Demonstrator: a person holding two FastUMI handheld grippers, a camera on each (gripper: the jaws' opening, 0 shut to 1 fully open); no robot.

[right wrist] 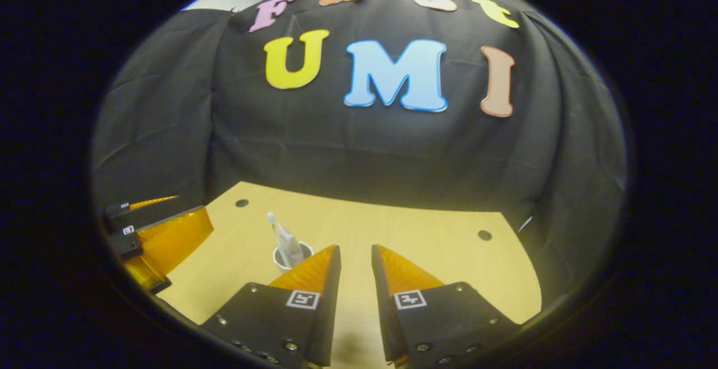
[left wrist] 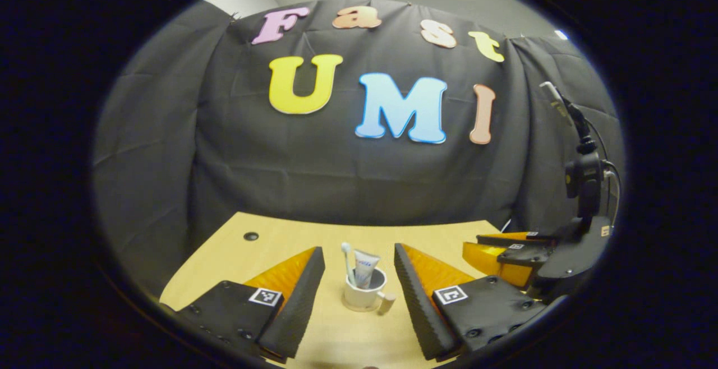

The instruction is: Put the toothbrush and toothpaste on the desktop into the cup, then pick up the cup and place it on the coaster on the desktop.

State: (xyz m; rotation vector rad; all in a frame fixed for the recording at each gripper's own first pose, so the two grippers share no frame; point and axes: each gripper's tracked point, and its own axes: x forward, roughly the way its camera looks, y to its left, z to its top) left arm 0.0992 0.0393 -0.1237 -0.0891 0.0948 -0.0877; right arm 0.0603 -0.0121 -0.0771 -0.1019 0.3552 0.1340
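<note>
in the left gripper view, the left gripper (left wrist: 359, 290) sits at the bottom centre of the frame with its jaws spread wide and nothing between the pads. the cup (left wrist: 364, 296) stands upright on the desktop (left wrist: 280, 245) in the gap ahead of the two fingers, touching neither, with its handle turned toward the lower right. the toothbrush (left wrist: 348, 262) and the toothpaste (left wrist: 366, 268) stand inside the cup, both leaning slightly, the brush head uppermost. no object lies between the fingers and the cup. a dark round hole (left wrist: 251, 236) marks the desktop at centre left. the right gripper (left wrist: 505, 251) appears at the right edge of this frame, low over the desktop, well apart from the cup. in the right gripper view, the right gripper (right wrist: 356, 257) occupies the bottom centre with its jaws set to a narrow gap, holding nothing. the cup (right wrist: 291, 256) shows just left of the left finger, which partly hides its lower edge. the left gripper (right wrist: 162, 229) shows at the left edge. two round holes (right wrist: 242, 203) (right wrist: 484, 235) show on the desktop (right wrist: 426, 240). whether a coaster lies under the cup cannot be determined.
</note>
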